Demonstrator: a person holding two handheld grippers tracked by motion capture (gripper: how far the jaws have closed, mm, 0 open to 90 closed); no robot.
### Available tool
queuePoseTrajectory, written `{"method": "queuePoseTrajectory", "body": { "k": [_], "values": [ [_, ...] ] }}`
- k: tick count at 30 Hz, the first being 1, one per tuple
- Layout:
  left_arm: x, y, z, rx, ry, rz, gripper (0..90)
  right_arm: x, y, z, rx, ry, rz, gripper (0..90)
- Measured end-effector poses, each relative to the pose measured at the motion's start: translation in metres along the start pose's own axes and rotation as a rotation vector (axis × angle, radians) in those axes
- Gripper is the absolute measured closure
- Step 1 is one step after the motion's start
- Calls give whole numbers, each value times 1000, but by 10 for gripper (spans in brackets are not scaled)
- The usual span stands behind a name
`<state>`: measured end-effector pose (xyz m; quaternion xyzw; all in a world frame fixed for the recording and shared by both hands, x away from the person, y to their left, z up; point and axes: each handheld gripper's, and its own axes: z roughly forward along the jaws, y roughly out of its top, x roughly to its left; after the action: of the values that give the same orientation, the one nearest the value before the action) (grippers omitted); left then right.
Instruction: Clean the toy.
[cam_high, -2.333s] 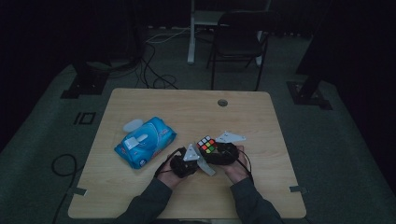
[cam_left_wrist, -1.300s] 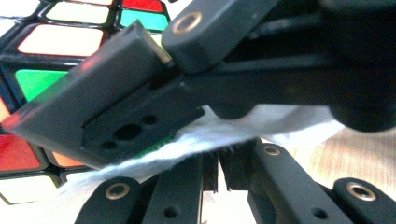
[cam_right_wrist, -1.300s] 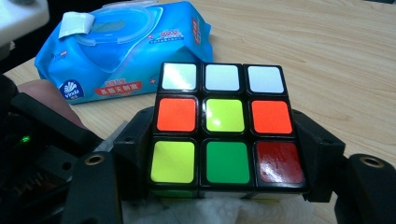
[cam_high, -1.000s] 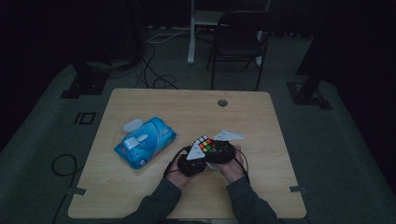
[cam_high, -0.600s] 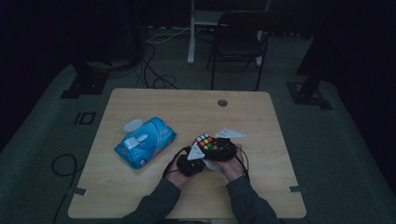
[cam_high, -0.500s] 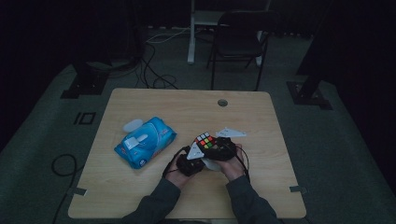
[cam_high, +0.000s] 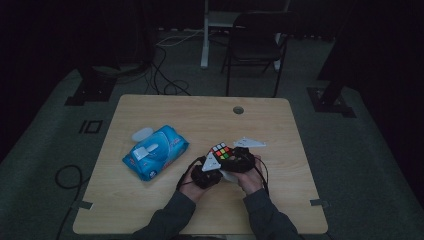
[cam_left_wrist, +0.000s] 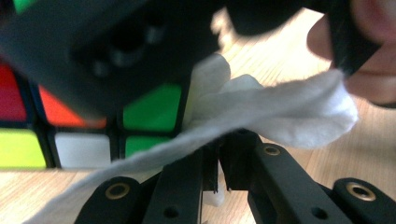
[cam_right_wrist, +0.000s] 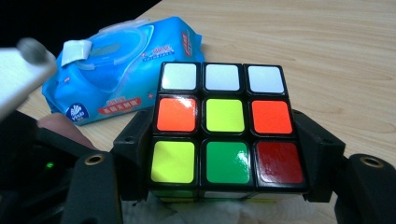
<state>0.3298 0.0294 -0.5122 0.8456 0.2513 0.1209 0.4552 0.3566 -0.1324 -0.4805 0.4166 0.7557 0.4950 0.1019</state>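
Note:
A scrambled Rubik's cube (cam_right_wrist: 223, 126) sits between the two black jaws of my right gripper (cam_right_wrist: 224, 154), which is shut on its sides. In the high view the cube (cam_high: 221, 151) is just above the table's front middle, with the right gripper (cam_high: 241, 159) behind it. My left gripper (cam_left_wrist: 218, 144) is shut on a white wipe (cam_left_wrist: 271, 105). The wipe is pressed against the cube's lower face (cam_left_wrist: 154, 109). In the high view the left gripper (cam_high: 207, 172) is close beside the cube. White wipe (cam_right_wrist: 187, 212) shows under the cube.
A blue pack of wet wipes (cam_high: 156, 151) lies on the wooden table (cam_high: 165, 112) to the left of the hands, its lid flap open (cam_right_wrist: 77, 49). A cable hole (cam_high: 238, 109) is at the far middle. A chair (cam_high: 255, 45) stands beyond the table.
The left gripper has moved right, in under the cube, with the wipe in it. The cube in the right gripper has shifted slightly away from the person.

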Motion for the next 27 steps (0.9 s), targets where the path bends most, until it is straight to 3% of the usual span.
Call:
{"method": "queuePoseTrajectory", "body": {
  "k": [14, 27],
  "values": [
    [-7, 1, -1, -51, 12, 11, 865, -1, -4, -1, 6, 10, 40, 340],
    [-3, -6, 1, -14, 26, 12, 866, -2, -2, -5, -17, 11, 53, 340]
  ]
}}
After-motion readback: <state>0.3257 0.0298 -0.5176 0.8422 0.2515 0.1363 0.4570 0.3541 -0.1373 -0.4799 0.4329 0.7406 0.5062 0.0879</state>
